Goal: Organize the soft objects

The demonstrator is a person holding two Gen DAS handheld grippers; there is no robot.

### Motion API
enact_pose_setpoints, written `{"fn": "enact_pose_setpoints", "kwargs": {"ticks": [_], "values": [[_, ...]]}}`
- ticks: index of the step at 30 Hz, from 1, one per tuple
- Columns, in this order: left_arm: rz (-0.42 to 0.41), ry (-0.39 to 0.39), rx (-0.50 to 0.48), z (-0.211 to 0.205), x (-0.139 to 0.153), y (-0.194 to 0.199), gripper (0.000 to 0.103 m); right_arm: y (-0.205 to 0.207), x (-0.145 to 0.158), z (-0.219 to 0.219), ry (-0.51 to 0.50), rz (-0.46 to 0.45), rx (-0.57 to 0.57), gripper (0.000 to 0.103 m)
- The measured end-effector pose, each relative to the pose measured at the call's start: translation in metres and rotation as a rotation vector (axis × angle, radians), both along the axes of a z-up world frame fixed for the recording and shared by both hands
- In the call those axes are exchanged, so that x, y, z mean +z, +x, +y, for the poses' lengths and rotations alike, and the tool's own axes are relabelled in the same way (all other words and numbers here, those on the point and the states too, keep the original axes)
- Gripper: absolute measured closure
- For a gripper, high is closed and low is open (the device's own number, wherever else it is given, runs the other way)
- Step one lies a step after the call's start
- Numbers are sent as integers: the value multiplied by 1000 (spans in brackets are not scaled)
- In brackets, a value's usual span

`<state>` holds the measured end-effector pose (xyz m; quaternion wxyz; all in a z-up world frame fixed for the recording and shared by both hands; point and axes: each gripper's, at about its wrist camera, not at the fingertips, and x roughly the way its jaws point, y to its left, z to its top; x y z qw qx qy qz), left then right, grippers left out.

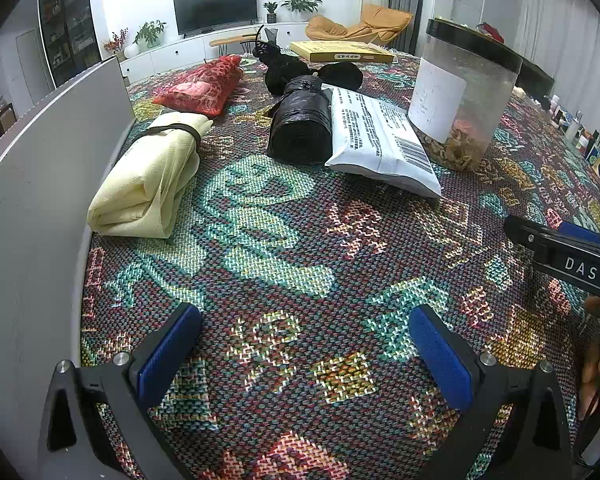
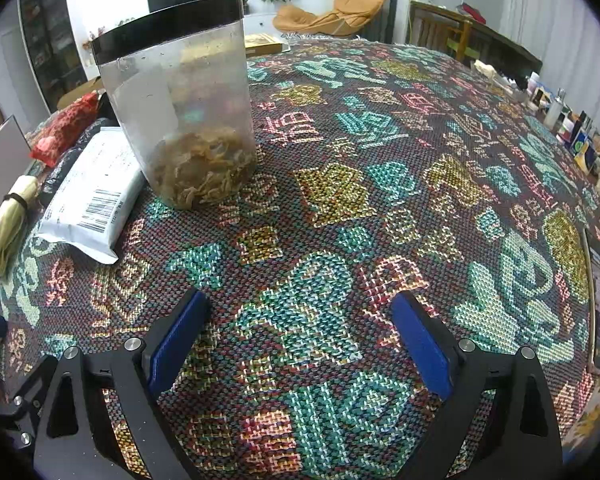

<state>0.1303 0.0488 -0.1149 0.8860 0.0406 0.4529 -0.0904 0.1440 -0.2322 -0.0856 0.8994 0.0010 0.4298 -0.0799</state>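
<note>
From the left wrist, we see our left gripper [image 1: 304, 340] spread and empty at the bottom of the frame. The cream cloth bundle [image 1: 150, 182], soft and light, lies at centre left; we judge its tied neck the best hold. The black bag roll [image 1: 300, 124] and white pouch [image 1: 380, 140] look pliable.

From the right wrist, our right gripper [image 2: 298, 332] is spread, pinching nothing. At upper left, 1 clear jar [image 2: 184, 104] holds dried flakes at its base.
</note>
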Motion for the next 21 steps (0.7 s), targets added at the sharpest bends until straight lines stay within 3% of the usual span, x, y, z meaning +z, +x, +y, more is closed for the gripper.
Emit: {"fn": "enact_pose_setpoints", "kwargs": {"ticks": [21], "values": [[0, -1, 0, 0, 0, 0, 0, 1, 0, 0, 1, -1, -1, 7]]}}
